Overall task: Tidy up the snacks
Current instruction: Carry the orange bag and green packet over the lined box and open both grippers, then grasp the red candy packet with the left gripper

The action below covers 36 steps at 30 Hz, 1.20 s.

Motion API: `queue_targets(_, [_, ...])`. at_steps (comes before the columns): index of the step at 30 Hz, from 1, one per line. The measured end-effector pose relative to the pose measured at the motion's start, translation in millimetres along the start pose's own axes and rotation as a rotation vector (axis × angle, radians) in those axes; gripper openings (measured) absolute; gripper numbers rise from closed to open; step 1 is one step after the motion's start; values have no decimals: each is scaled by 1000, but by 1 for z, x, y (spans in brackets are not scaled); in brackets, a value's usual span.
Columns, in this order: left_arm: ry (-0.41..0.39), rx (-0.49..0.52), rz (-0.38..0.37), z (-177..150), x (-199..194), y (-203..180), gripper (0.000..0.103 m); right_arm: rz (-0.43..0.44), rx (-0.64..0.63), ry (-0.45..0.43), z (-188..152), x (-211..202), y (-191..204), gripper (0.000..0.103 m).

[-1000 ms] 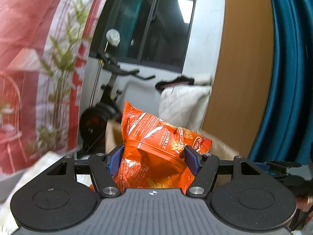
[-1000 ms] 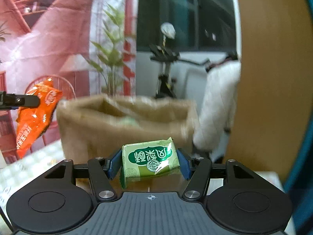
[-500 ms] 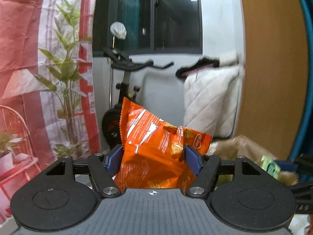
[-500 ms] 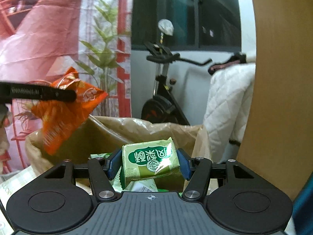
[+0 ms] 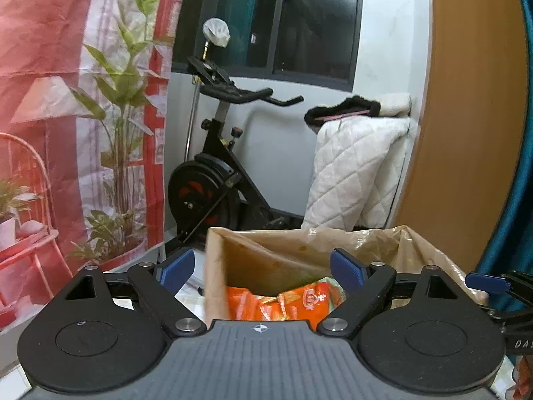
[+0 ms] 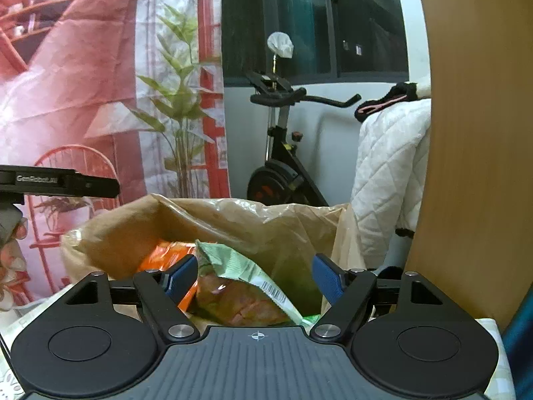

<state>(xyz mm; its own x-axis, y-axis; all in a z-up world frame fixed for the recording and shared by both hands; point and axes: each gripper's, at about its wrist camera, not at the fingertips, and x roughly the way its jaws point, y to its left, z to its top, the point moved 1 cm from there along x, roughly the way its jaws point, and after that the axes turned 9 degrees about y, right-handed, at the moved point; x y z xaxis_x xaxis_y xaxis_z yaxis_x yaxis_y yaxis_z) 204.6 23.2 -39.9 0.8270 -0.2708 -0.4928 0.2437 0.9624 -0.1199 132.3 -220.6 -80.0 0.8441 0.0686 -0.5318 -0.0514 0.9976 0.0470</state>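
The left hand-held gripper (image 5: 263, 270) hangs over the brown paper bag (image 5: 299, 250), jaws opening and holding nothing — the orange snack packet (image 5: 283, 303) lies below, inside the bag. The right hand-held gripper (image 6: 255, 278) (also opening, empty) sits above a green packet (image 6: 233, 266) in the same bag.

Both views are evenly lit by indoor light; a ceiling lamp reflects as a bright patch in the dark window (image 5: 319, 16), which otherwise shows night outside. Colours are saturated, with a faint reddish cast near the printed backdrop (image 5: 50, 66). The fisheye lens bends straight lines hard at the borders: the wooden panel (image 5: 466, 100) curves inward and the corners go black. The paper bag (image 5: 283, 260) has a smeared near edge from motion blur in the left view. A small glare spot sits on the green wrapper (image 6: 233, 266) in the right view.
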Motion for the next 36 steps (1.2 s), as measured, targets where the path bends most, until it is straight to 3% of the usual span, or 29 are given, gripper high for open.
queue_targets(11, [88,-58,-2,-72,-60,28,86,21,62,-29,-53,-54,6,72])
queue_targets(18, [246,-138,-11,-141,-42,33,77,12,131,30,-101,-52,11,70])
queue_targets(22, [309,-142,3,-179,-28,34,61,6,158,67,-124,-48,12,69])
queue_targets(36, [393,-140,25,-231,7,23,61,-20,256,153,-187,-34,6,66])
